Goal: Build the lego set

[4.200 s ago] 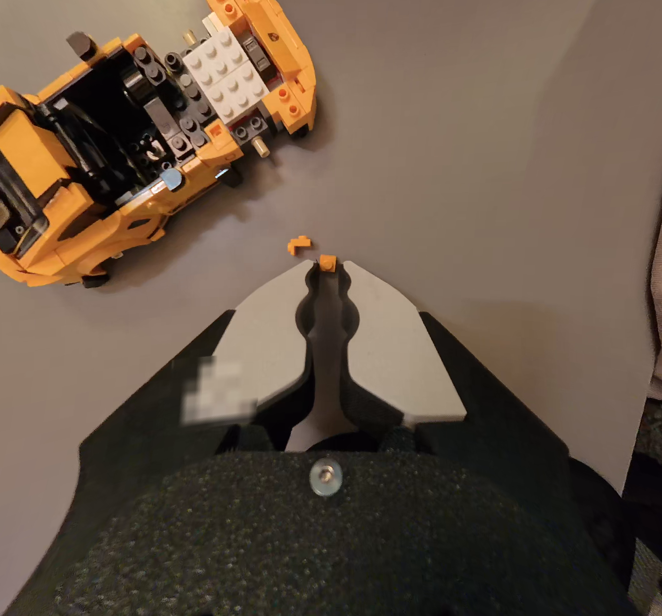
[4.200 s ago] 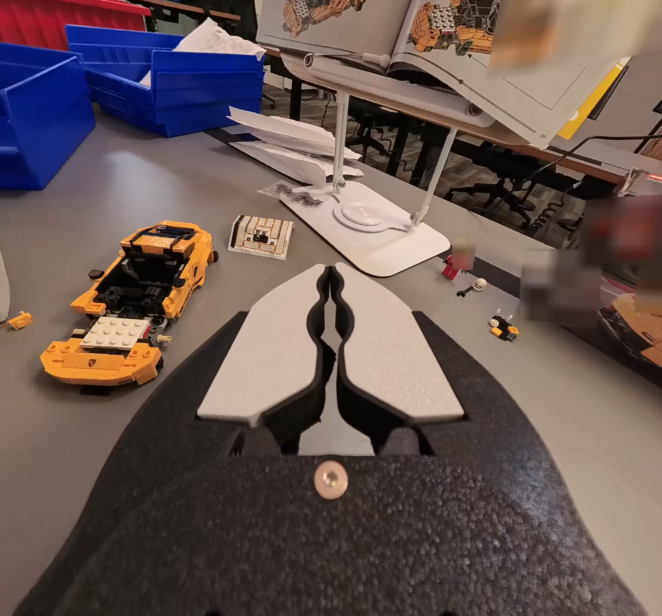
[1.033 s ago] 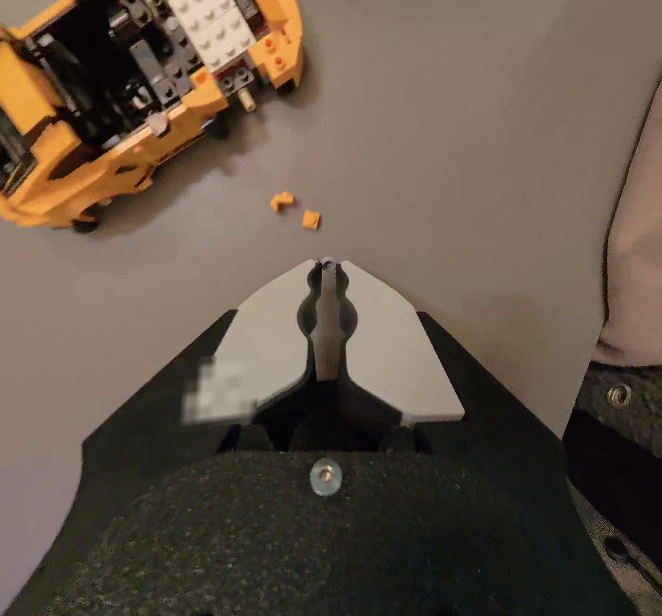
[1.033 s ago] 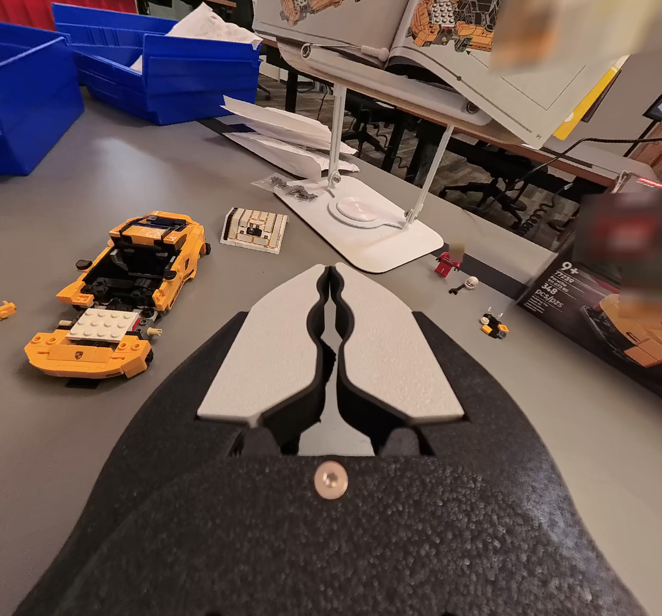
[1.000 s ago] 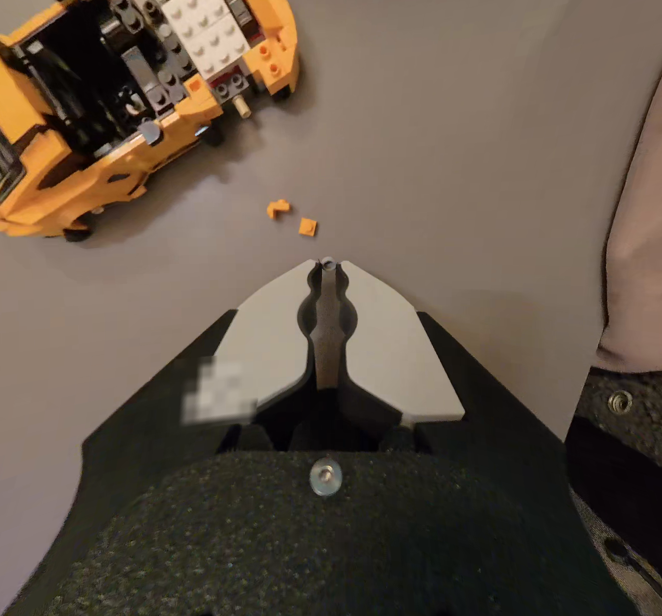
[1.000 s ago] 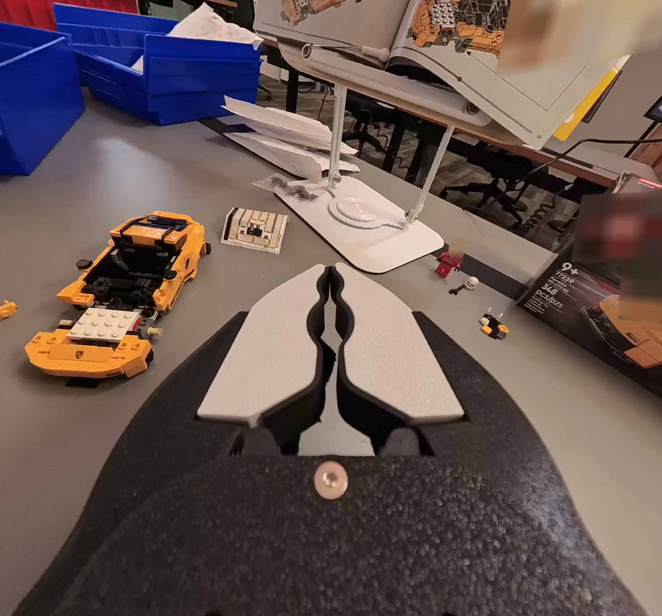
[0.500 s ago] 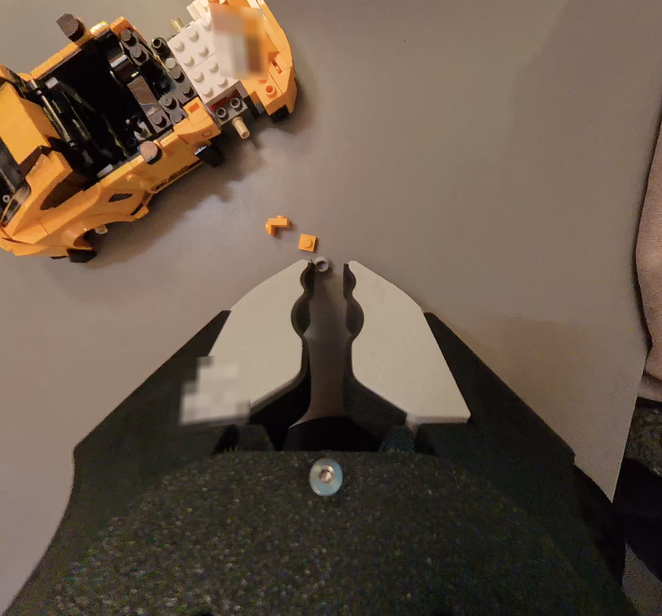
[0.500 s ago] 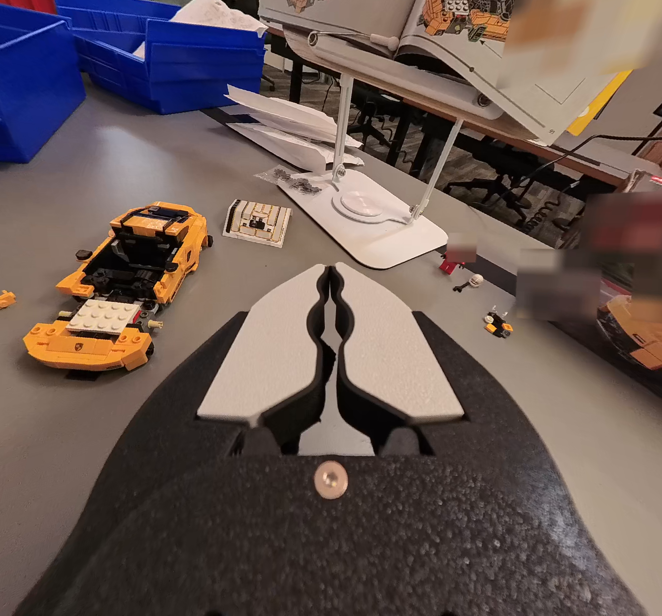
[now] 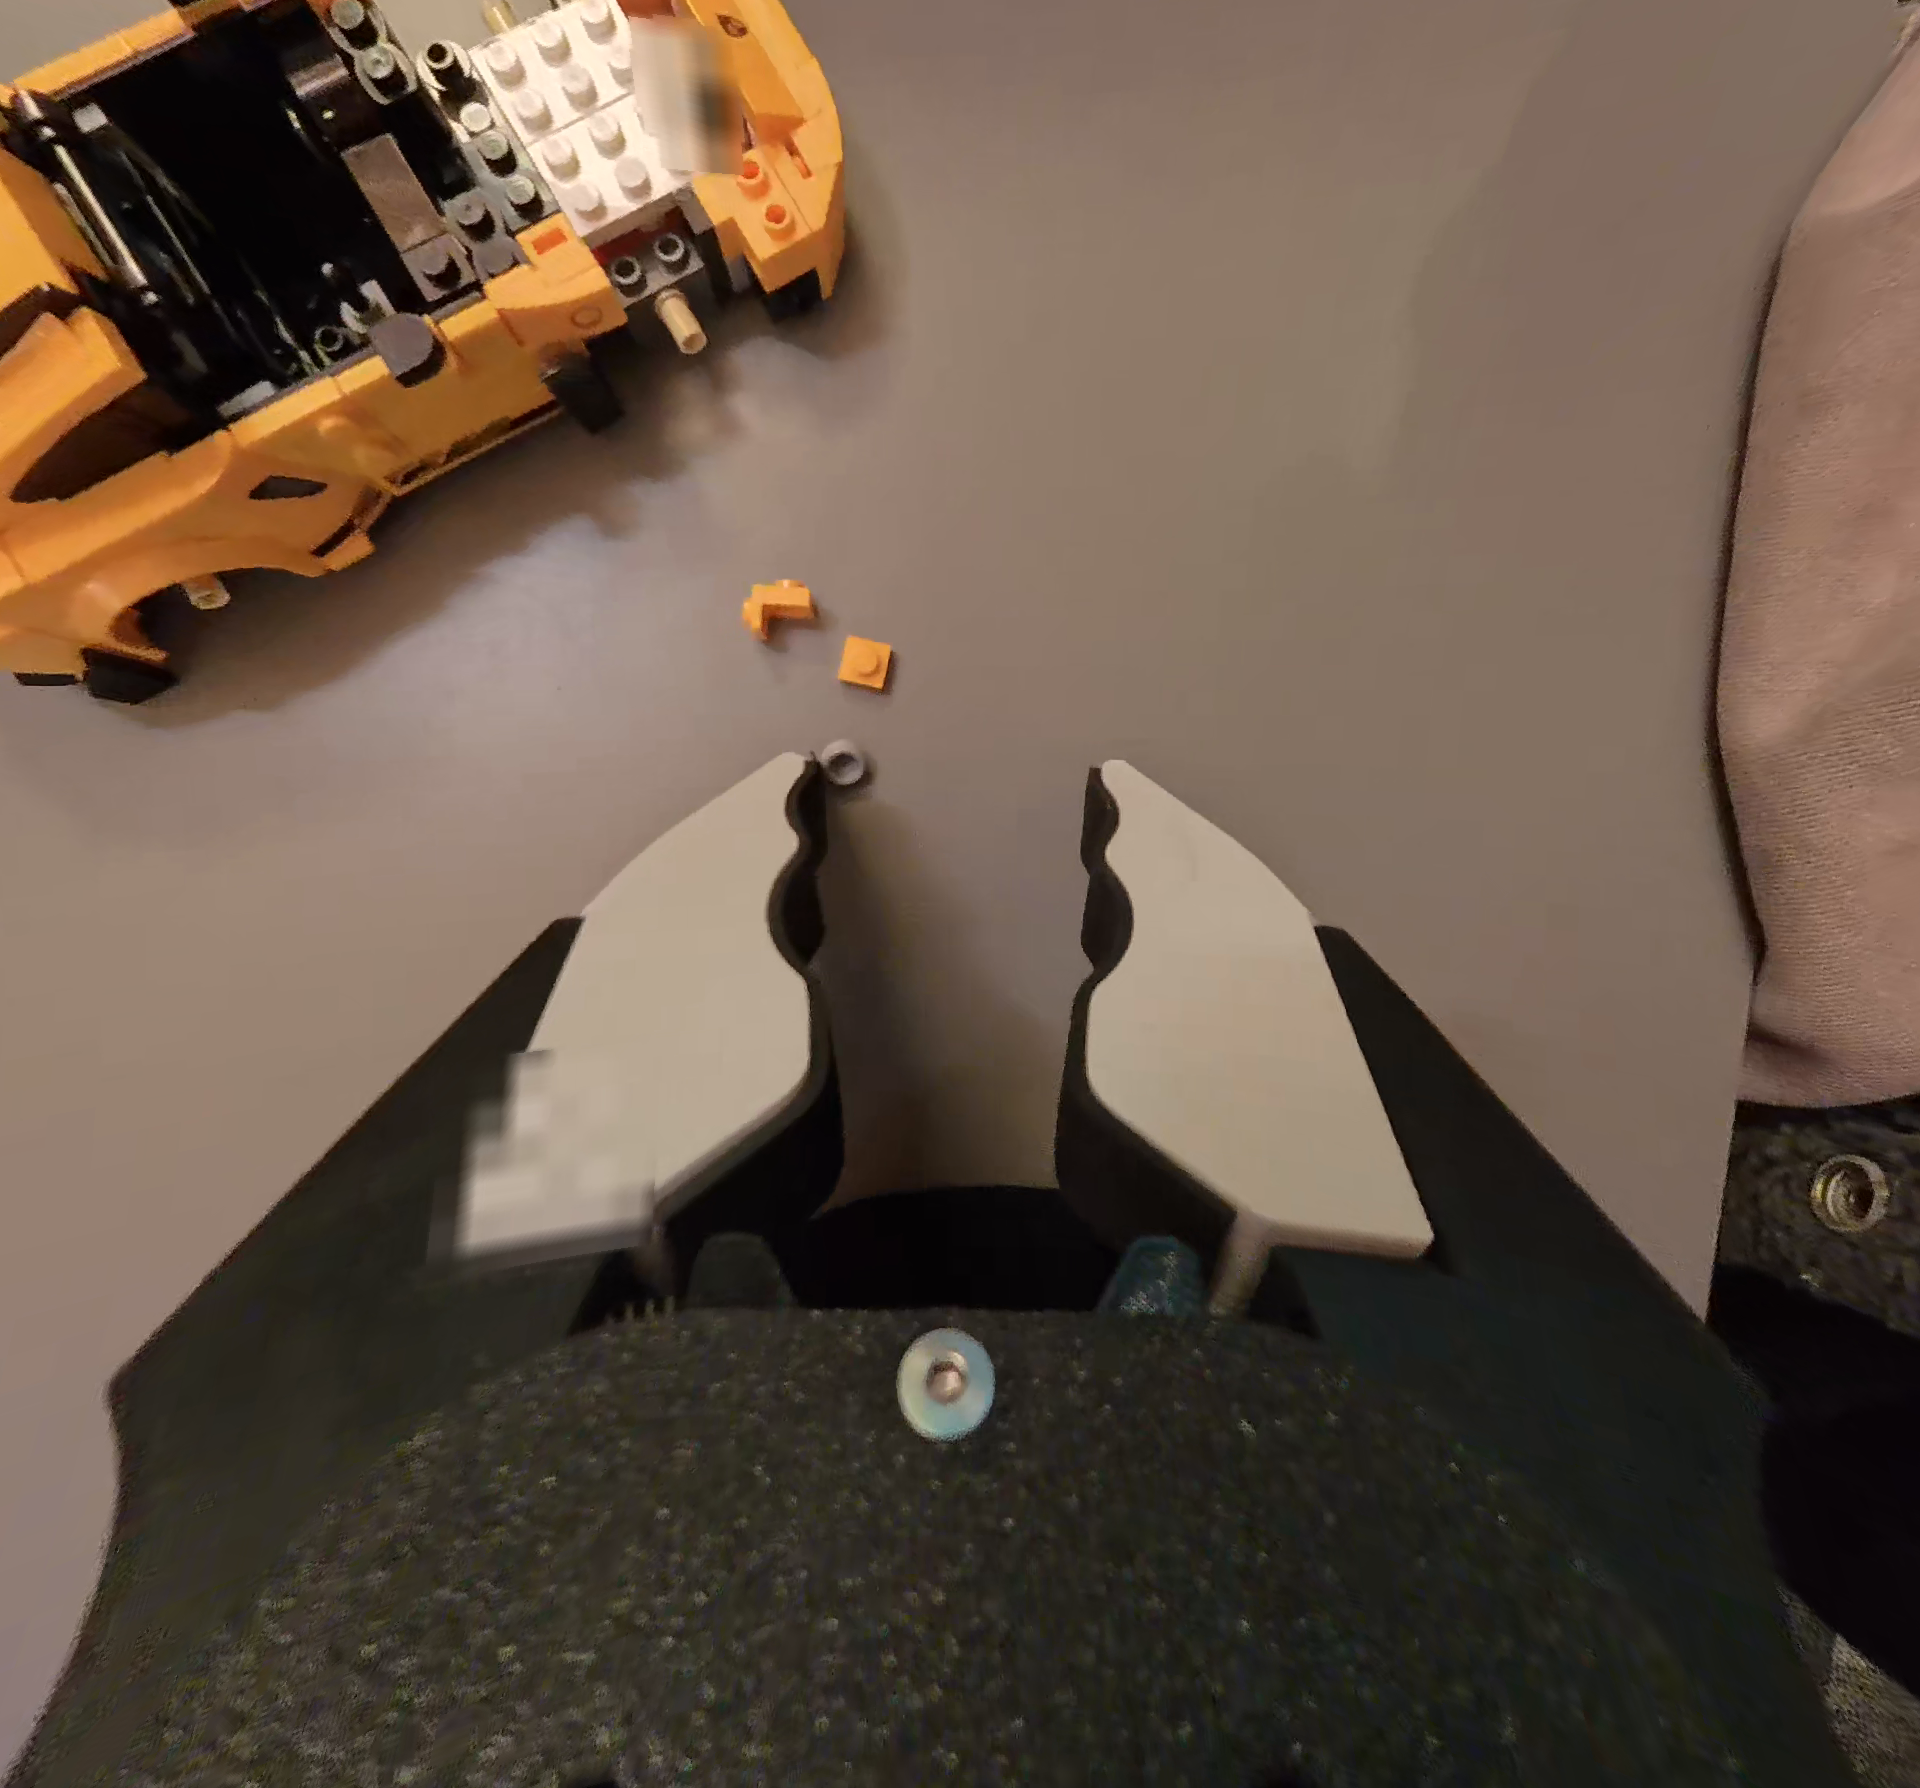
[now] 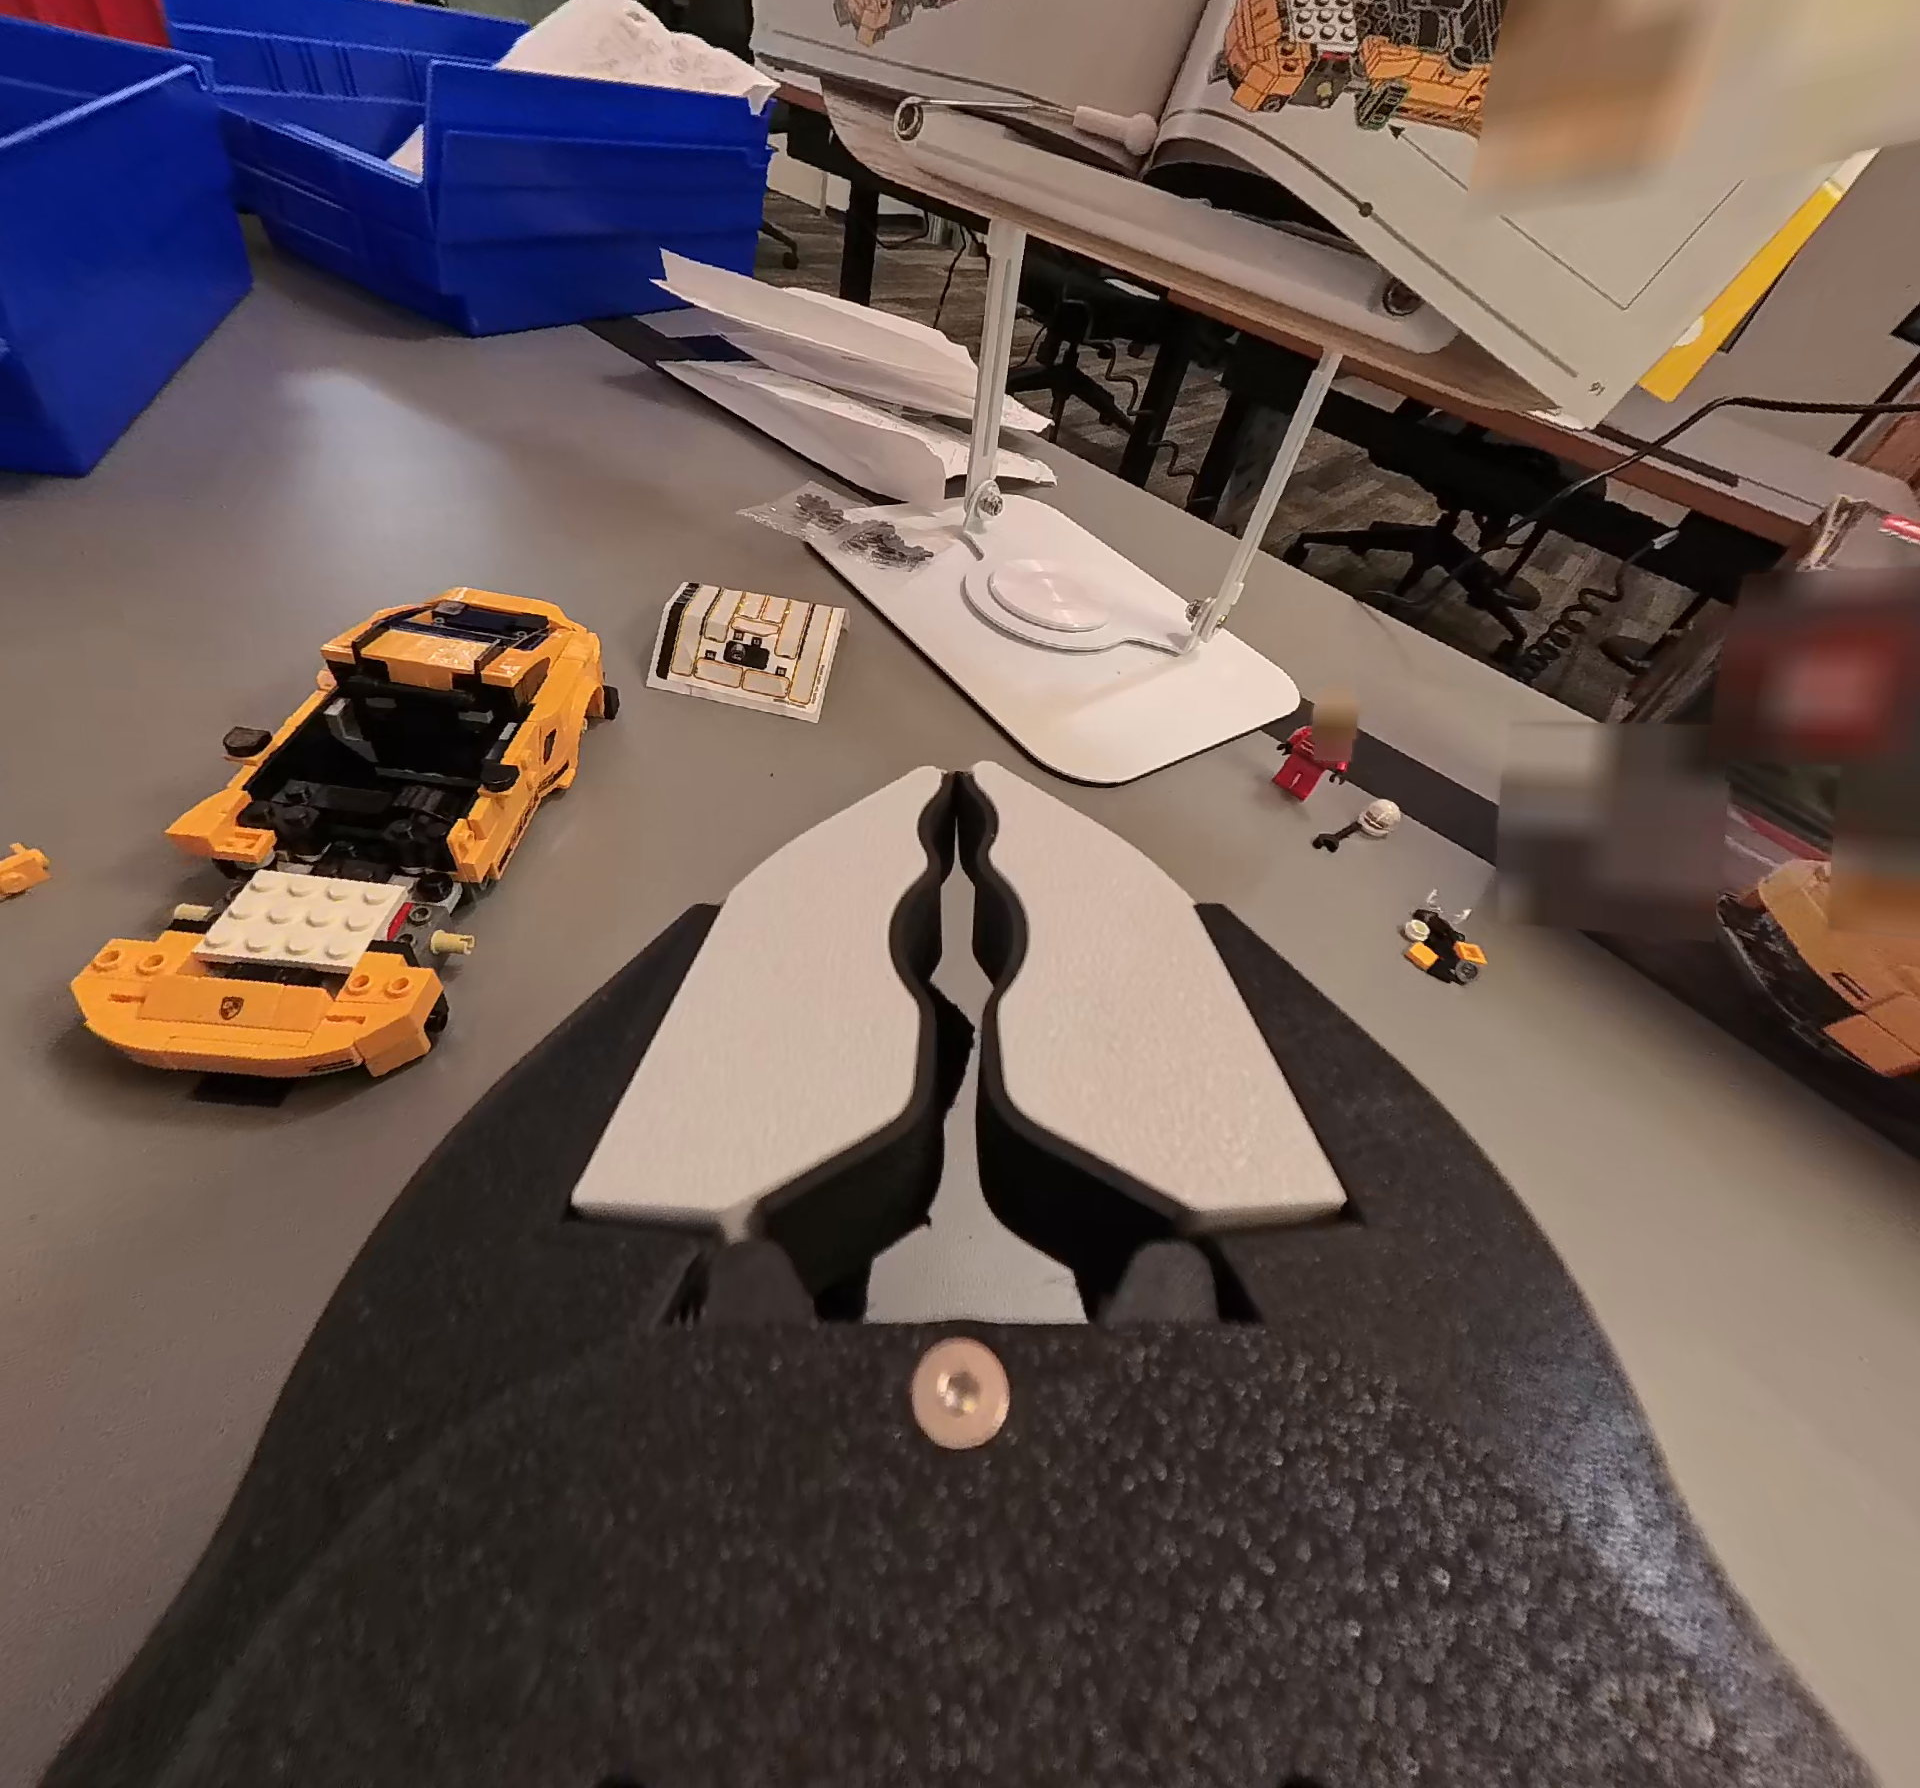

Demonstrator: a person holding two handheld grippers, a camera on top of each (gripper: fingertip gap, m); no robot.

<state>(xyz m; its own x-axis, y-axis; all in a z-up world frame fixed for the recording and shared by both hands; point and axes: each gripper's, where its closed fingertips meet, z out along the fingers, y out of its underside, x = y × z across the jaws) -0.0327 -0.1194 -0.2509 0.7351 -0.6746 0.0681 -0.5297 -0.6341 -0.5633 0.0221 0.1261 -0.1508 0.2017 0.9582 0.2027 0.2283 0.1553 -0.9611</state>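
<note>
A half-built orange lego car (image 9: 312,284) lies on the grey table at the upper left of the left wrist view; it also shows in the right wrist view (image 10: 343,834). My left gripper (image 9: 951,772) is open above the table. A tiny grey round piece (image 9: 844,762) lies right at the tip of its left finger. Two small orange pieces, a bracket (image 9: 779,608) and a square plate (image 9: 865,665), lie just beyond. My right gripper (image 10: 956,782) is shut and empty, held above the table to the right of the car.
An open instruction booklet (image 10: 1195,24) rests on a white stand (image 10: 1070,637). A sticker sheet (image 10: 748,652), blue bins (image 10: 468,169), a red minifigure (image 10: 1311,762), small loose parts (image 10: 1444,943) and the set's box (image 10: 1818,990) are around. A person's sleeve (image 9: 1839,595) is at the table's right edge. My hands' fingertips stand some 25 cm from each other.
My left gripper has opened wide and let go of the tiny grey round piece, which now lies on the table at the left fingertip. The right gripper stays shut and has drifted slightly.
</note>
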